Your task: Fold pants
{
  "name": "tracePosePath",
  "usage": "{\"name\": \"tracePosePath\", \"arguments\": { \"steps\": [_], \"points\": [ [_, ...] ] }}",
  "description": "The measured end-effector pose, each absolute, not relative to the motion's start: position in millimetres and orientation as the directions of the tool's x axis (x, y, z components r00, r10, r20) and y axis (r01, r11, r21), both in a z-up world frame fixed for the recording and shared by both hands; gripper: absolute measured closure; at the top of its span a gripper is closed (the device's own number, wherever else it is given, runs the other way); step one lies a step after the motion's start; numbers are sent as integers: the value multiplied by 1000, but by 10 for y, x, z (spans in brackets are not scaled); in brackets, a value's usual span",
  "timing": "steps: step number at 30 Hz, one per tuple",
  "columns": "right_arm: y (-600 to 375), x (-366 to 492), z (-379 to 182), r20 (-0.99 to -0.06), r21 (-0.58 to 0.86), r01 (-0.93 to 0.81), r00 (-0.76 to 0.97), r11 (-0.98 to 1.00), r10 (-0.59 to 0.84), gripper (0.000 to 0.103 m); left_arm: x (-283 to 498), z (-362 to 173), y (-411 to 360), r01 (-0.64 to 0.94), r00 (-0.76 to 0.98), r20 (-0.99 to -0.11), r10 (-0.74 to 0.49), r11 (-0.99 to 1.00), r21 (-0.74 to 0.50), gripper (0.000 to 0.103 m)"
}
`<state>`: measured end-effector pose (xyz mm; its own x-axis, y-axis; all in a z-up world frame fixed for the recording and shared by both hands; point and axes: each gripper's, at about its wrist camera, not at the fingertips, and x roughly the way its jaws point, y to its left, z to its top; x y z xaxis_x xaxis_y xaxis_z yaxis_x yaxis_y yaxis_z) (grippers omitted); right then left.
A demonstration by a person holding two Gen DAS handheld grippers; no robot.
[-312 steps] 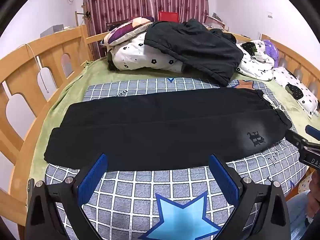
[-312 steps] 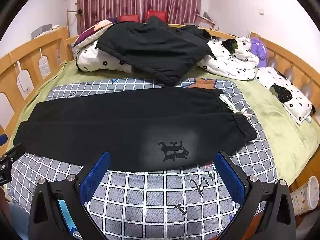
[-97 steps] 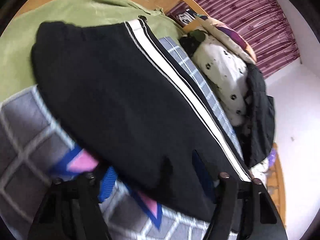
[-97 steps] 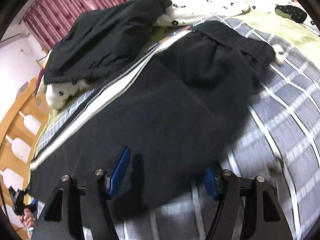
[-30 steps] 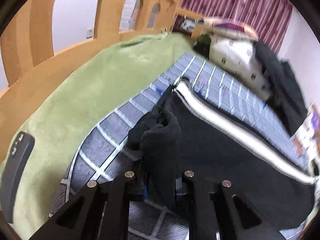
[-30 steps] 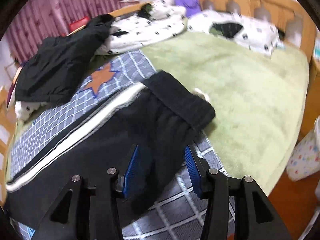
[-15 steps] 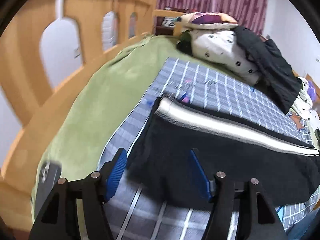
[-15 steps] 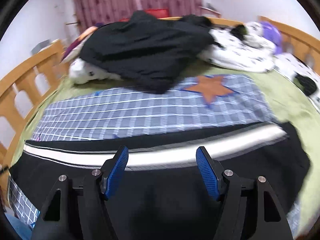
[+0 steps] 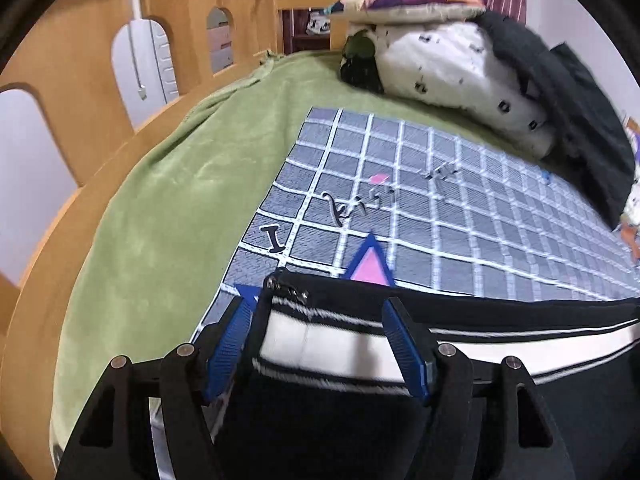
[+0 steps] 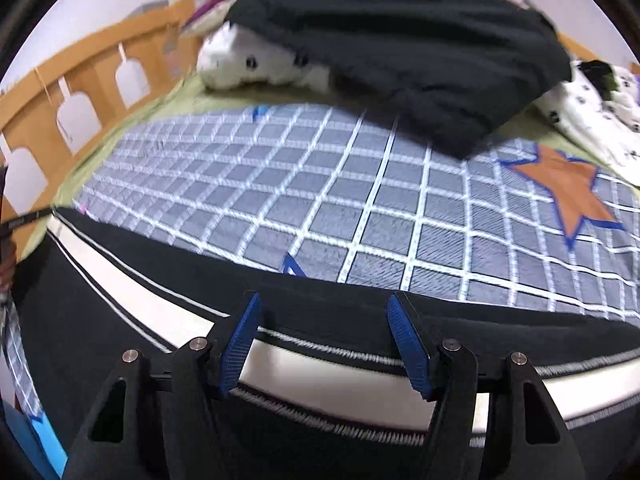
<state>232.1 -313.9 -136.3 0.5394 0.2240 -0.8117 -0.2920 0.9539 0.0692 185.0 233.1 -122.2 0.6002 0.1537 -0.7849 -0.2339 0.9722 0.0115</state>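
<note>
**A:** Where are the pants right now?

**B:** I see the black pants [image 9: 460, 412] lying lengthwise across the near part of the bed, on the grey checked blanket [image 9: 440, 200]. The side with the white stripe [image 10: 160, 312] faces up. From my left wrist view, the cuff end sits right in front of the tool, close to the pink star printed on the blanket. The green blanket [image 9: 160, 208] lies beyond that edge, up to the wooden bed rail [image 9: 80, 92].

**A:** And the left tool?

**B:** My left tool [image 9: 320, 344] stands about half open over the cuff. Its 2 blue pads [image 9: 230, 344] sit to either side of the striped fabric and I see no pinch on it, so it holds nothing.

**A:** The right one?

**B:** My right tool [image 10: 326, 350] hovers over the stripe further along the leg. Its jaws are closing a little from a half-open gap, with the cloth below and between the pads, and nothing is gripped. That view is blurred.

**A:** Anything else on the bed?

**B:** At the far side I see a black jacket [image 10: 420, 48] draped over white spotted bedding [image 9: 448, 64], and an orange star [image 10: 568, 188] printed on the checked blanket.
</note>
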Motion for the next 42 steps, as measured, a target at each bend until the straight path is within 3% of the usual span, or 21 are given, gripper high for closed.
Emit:
{"name": "tracePosePath", "arguments": {
  "steps": [2, 3, 5, 6, 9, 11, 13, 17, 19, 21, 22, 24, 27, 31, 32, 33, 36, 42],
  "points": [
    [-3086, 2438, -1521, -850, 23, -329, 490, 944, 192, 42, 1942, -1338, 2345, -238, 563, -810, 165, 971, 32, 39],
    [-3051, 2447, -1573, -858, -5, -358, 481, 934, 180, 49, 1969, -1384, 2338, -242, 551, -816, 172, 970, 41, 53],
    [-2968, 2410, -1572, -858, -36, -433, 475, 901, 195, 84, 1964, -1418, 2346, -257, 550, -814, 188, 965, 49, 77],
    [-2926, 2386, -1559, -860, -45, -463, 469, 885, 201, 99, 1924, -1393, 2345, -254, 570, -801, 183, 966, 39, 82],
    [-2858, 2236, -1389, -822, -149, -503, 542, 851, 176, 100, 1745, -1214, 2371, -245, 652, -742, 159, 969, -7, 83],
    [-2971, 2216, -1211, -779, -77, -478, 576, 875, 247, 100, 1667, -1113, 2453, -242, 694, -707, 134, 969, -54, 83],
    [-3044, 2284, -1155, -757, -19, -453, 589, 891, 283, 100, 1736, -1151, 2540, -271, 674, -727, 131, 959, -79, 83],
    [-2860, 2547, -1595, -815, -44, -383, 548, 923, 189, 99, 1989, -1513, 2537, -313, 589, -792, 164, 949, -35, 83],
    [-2851, 2555, -1642, -791, -51, -338, 588, 940, 169, 95, 1976, -1510, 2427, -317, 593, -771, 231, 948, 40, 76],
    [-2905, 2562, -1558, -791, -15, -304, 586, 953, 175, 89, 1956, -1449, 2370, -325, 577, -772, 267, 942, 82, 50],
    [-2977, 2547, -1490, -792, 12, -285, 582, 958, 183, 87, 1931, -1409, 2365, -333, 576, -769, 276, 939, 88, 44],
    [-3140, 2449, -1320, -778, 9, -257, 605, 966, 168, 83, 1826, -1286, 2333, -314, 617, -747, 248, 948, 55, 42],
    [-3519, 2229, -1083, -728, -32, -193, 676, 981, 109, 62, 1710, -1150, 2237, -252, 675, -716, 176, 968, 0, 35],
    [-3984, 2220, -1205, -760, -84, -109, 650, 990, 7, 61, 1839, -1286, 2100, -177, 666, -744, 56, 981, -85, 30],
    [-4072, 2293, -1334, -789, -89, -80, 615, 993, -21, 62, 1906, -1391, 2063, -178, 645, -762, 58, 981, -76, 30],
    [-4148, 2374, -1498, -813, -97, -63, 581, 993, -43, 71, 2011, -1570, 2041, -193, 602, -795, 75, 980, -54, 30],
    [-4191, 2386, -1560, -781, -94, -74, 624, 993, -27, 74, 2057, -1681, 2001, -177, 607, -790, 84, 984, -31, 25],
    [-4185, 2391, -1481, -782, -85, -25, 622, 996, -51, 76, 1988, -1599, 1978, -174, 585, -805, 96, 985, -9, 25]
  ]
}}
